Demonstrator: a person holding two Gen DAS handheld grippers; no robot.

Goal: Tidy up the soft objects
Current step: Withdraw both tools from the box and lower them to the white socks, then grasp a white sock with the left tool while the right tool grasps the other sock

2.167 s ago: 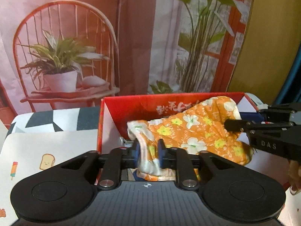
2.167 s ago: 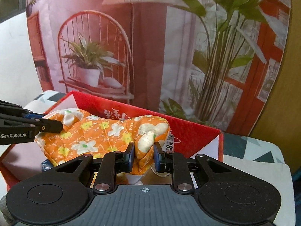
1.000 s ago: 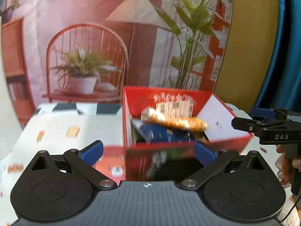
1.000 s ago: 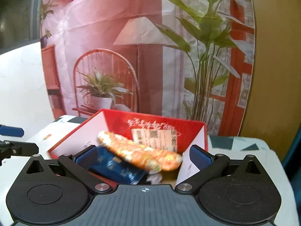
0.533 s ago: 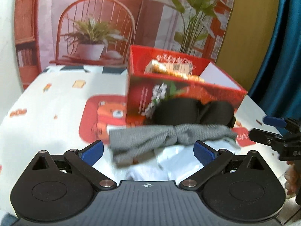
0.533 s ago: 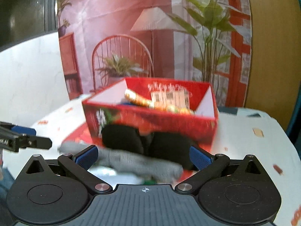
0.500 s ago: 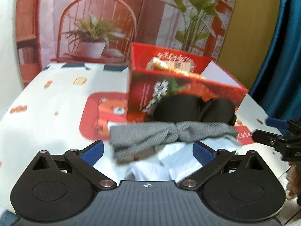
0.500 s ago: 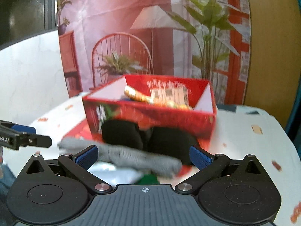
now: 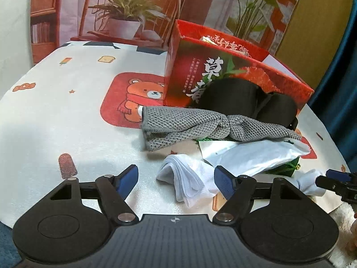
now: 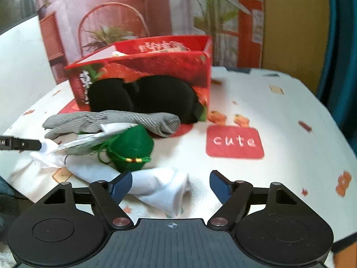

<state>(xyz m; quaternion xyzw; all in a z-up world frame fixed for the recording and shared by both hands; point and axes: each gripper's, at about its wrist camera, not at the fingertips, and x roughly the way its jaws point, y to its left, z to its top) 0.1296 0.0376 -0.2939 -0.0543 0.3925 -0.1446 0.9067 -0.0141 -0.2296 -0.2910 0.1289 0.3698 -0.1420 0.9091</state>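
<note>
The left gripper [image 9: 176,182] hung low over the tabletop [image 9: 67,111], its jaws closing from wide apart with one end of a white sock [image 9: 189,178] lying between the blue pads, which did not yet press on it. The right gripper [image 10: 170,184] was likewise closing, with the other end of the white sock [image 10: 165,189] between its pads and not yet pinched. The sock lay at the near edge of a loose pile of soft things. Just beyond it sat a green pouch [image 10: 131,149] with a gold-and-red cord, partly under a white plastic packet [image 9: 250,156]. Farther back a grey knitted piece [image 9: 200,122] stretched across the pile from left to right, and behind that a black padded item [image 9: 245,100] leaned against the front wall of a red box [image 9: 223,67]. The box stood open at the far side of the pile, with something pale showing over its rim that could not be made out. The tabletop wore a white printed cover with a bear patch [image 9: 133,98] on the left and a red "cute" patch [image 10: 234,141] on the right.
</note>
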